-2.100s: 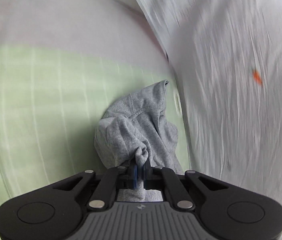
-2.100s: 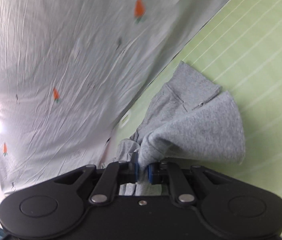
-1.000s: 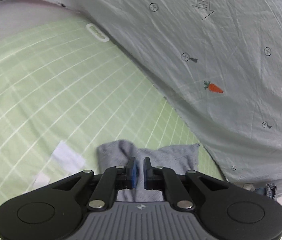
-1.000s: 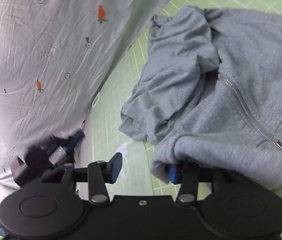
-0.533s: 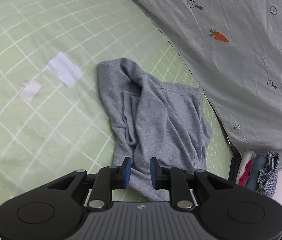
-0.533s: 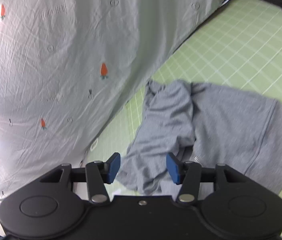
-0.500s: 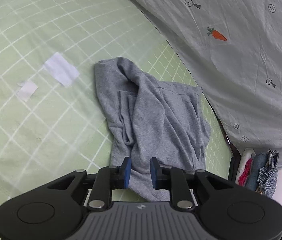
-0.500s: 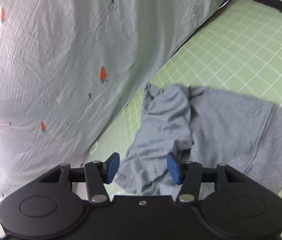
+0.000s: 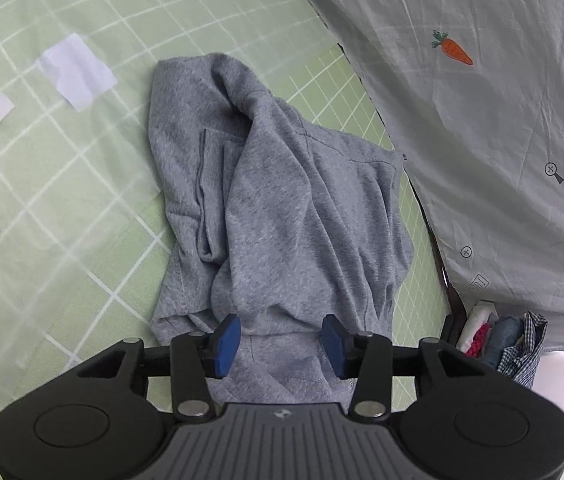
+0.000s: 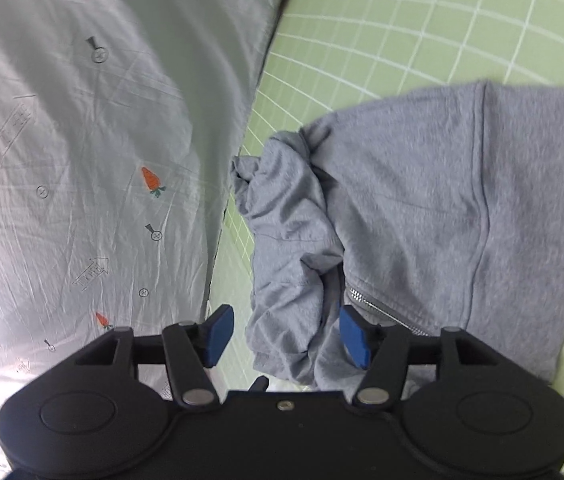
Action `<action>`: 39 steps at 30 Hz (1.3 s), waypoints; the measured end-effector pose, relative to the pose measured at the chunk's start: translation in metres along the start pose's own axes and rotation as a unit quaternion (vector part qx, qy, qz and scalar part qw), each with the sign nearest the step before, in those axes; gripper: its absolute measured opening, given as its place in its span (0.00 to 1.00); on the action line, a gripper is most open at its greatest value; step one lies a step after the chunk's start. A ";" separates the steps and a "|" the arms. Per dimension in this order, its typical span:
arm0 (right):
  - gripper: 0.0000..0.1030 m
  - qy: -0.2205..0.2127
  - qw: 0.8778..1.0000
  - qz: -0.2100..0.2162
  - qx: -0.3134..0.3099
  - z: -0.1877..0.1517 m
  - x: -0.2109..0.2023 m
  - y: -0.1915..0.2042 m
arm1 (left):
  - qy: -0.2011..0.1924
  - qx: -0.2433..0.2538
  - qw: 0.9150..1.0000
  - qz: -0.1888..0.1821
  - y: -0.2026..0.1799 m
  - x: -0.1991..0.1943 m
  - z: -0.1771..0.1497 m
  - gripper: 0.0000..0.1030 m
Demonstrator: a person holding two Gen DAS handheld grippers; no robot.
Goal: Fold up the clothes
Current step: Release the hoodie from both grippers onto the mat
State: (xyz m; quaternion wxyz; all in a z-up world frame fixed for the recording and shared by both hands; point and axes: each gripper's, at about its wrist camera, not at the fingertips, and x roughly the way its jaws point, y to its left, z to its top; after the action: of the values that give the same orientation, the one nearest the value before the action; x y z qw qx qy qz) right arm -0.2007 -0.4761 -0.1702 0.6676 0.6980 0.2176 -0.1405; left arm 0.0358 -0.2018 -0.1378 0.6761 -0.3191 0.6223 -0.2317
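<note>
Both grippers, left gripper (image 9: 281,338) and right gripper (image 10: 286,336), opening, nothing pinched. We see grey hoodie (image 9: 282,208) rumpled on green mat (image 9: 62,220); folding barely begun.

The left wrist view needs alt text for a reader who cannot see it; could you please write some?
A rumpled grey zip hoodie lies on a green gridded mat, seen past the left gripper, whose blue-padded fingers are opening without pressing the cloth. A carrot-print sheet hangs on the right, and two white tape patches mark the mat.
</note>
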 end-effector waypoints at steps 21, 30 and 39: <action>0.93 0.094 0.987 -0.129 0.028 0.048 0.176 0.030 | 0.061 -0.150 0.986 -0.037 0.024 0.051 0.031 0.72; 0.95 0.141 0.977 -0.157 0.028 0.032 0.191 0.039 | -0.023 -0.154 0.987 -0.039 0.033 0.030 0.049 0.72; 0.92 0.103 0.988 -0.012 0.112 0.035 0.186 0.024 | -0.042 -0.150 0.987 -0.030 0.025 0.041 0.085 0.72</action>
State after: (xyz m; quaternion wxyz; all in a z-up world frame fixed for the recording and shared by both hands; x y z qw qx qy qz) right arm -0.0241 -0.4898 -0.2421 0.5574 0.7763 0.2768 -0.0996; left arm 0.1230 -0.2015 -0.1820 0.6389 -0.4452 0.6110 -0.1422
